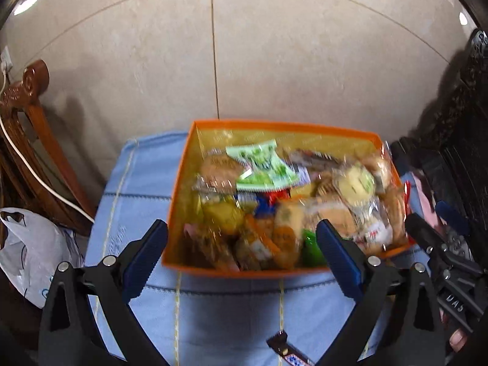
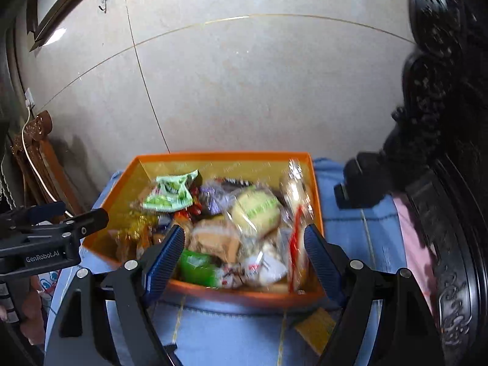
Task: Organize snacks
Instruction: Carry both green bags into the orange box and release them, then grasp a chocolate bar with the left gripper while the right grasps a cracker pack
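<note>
An orange box (image 1: 178, 201) (image 2: 122, 180) full of wrapped snacks stands on a blue cloth. A green packet (image 1: 263, 166) (image 2: 170, 193) lies on top at the back. My left gripper (image 1: 242, 241) is open and empty, above the box's near edge. My right gripper (image 2: 244, 250) is open and empty, over the box's near right part. Each gripper shows at the edge of the other's view: the right gripper (image 1: 439, 222) at the right, the left gripper (image 2: 77, 216) at the left. A dark wrapped bar (image 1: 289, 350) lies on the cloth in front of the box. A yellow packet (image 2: 317, 326) lies by the box's near right corner.
The blue cloth (image 1: 137, 183) (image 2: 350, 222) covers a small table against a tiled wall. A wooden chair (image 1: 27, 122) and a white plastic bag (image 1: 27, 250) stand at the left. Dark carved furniture (image 2: 442, 152) and pink fabric (image 2: 411, 244) are at the right.
</note>
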The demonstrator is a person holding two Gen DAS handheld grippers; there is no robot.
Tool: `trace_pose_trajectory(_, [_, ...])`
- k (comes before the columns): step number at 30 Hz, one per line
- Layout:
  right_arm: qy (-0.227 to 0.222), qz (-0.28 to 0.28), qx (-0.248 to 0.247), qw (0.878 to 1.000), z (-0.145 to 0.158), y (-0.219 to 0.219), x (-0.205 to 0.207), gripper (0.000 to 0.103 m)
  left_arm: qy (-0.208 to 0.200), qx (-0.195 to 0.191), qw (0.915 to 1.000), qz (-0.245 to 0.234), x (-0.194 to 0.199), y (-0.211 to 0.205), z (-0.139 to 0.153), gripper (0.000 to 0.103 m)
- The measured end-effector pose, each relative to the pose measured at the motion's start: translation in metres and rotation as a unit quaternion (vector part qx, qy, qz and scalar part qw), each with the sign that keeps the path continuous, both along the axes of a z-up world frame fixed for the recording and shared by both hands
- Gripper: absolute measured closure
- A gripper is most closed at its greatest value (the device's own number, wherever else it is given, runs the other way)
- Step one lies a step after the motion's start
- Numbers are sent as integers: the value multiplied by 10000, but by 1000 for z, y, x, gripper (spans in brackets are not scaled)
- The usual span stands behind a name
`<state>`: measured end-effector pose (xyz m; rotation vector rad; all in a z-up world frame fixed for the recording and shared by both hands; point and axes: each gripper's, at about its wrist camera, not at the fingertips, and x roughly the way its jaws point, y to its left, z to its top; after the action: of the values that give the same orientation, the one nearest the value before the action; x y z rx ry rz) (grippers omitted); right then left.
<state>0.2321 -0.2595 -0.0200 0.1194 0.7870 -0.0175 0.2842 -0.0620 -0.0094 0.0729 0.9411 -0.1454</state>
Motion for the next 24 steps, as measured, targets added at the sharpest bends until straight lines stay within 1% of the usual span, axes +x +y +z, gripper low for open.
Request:
trace_pose_trajectory(3, [78, -88, 24, 9999, -5, -6, -13, 22, 84, 32, 10000, -18, -12, 1, -7, 8])
trace_pose_trajectory(8, [221, -234, 37, 9995, -13, -18, -38, 22, 350, -1, 9994, -24, -33, 3, -21, 8])
trace_pose_trajectory(11, [348, -318, 4, 9989, -24, -26, -55, 22, 572, -45, 9983, -28, -48, 2, -36, 8])
trace_pose_trajectory(12, [438, -373, -5, 9983, -32, -31, -63, 22, 682, -50, 9977, -31, -53, 0, -43, 8])
trace_pose_trajectory(14, [611, -459, 33, 9971, -46, -39, -72, 22, 1002, -66, 9949, -7, -65, -3, -64, 8])
trace_pose_trajectory(16, [820, -544, 101, 9951, -61, -46, -83, 22, 1313, -105, 9909, 284, -78, -3, -89, 8])
trace_pose_trajectory(18, [945, -583, 133, 9937, -71, -50, -92, 22, 1631, -204, 9856, 398, -86, -5, -108, 8])
trace_pose_trajectory(20, [995, -521, 145, 9936, -78, -50, -101, 22, 2031, -144, 9777, 515, -94, -11, -132, 8])
trace_pose_trajectory(22, [1033, -386, 56, 9939, -83, -46, -106, 22, 2196, -24, 9742, 518, -99, -20, -149, 8])
trace_pose_trajectory(23, [1053, -349, 11, 9938, -85, -44, -107, 22, 2242, 28, 9732, 509, -101, -24, -154, 10])
trace_pose_trajectory(24, [1075, -328, -2, 9937, -87, -44, -108, 22, 2315, 46, 9716, 489, -102, -28, -162, 25])
